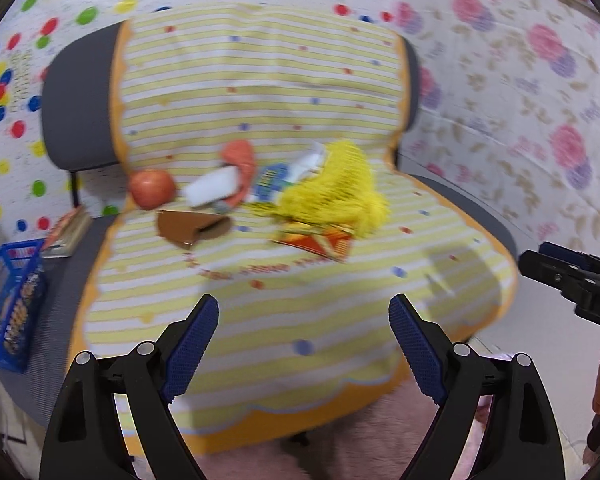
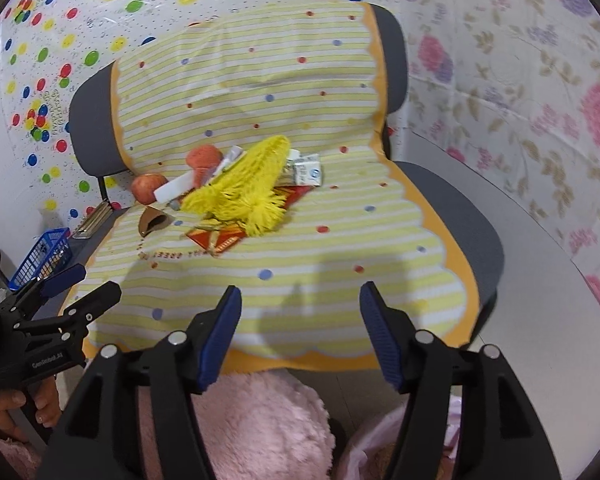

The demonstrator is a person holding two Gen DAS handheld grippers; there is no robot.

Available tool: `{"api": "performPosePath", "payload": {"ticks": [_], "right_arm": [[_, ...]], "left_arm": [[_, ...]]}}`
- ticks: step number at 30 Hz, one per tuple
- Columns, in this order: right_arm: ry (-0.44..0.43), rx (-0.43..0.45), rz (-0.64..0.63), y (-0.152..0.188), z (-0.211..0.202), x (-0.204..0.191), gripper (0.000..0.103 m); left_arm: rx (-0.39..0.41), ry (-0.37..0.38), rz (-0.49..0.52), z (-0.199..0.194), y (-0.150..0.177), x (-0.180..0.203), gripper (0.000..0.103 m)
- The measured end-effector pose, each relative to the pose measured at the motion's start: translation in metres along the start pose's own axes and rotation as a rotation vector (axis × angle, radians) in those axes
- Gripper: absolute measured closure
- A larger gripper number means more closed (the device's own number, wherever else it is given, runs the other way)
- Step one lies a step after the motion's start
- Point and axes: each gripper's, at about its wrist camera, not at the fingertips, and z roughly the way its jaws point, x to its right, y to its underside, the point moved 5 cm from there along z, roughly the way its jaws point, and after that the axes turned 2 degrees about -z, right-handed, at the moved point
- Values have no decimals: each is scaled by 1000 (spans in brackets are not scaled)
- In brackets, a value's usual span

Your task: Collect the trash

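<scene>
Both grippers wide, left gripper (image 1: pixel 304 344), right gripper (image 2: pixel 300 334), milk carton (image 2: pixel 308 171) clear only from right wrist

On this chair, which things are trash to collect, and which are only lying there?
Probably trash:
red wrapper
small carton
brown cardboard piece
white wrapper

Probably not trash:
apple
yellow fluffy duster
striped cloth
blue basket
books

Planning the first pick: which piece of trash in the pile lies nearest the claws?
The red-and-orange wrapper, lying flat at the pile's front edge, under the yellow mesh; the other pieces sit further back.
</scene>
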Motion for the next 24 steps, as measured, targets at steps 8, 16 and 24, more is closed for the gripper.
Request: {"api": "performPosePath", "payload": {"ticks": [8,16,24], "right_arm": [[-40,4,-32,-28,24,-14,39],[-58,22,-12,-50,40,-5,39],[-65,23,24,-60,56,13,39]], "left_arm": [[27,-92,-42,9,-33,-36,16],[14,-91,-12,36,-60,-26,15],[-13,-60,70,90,-93,2,16]]}}
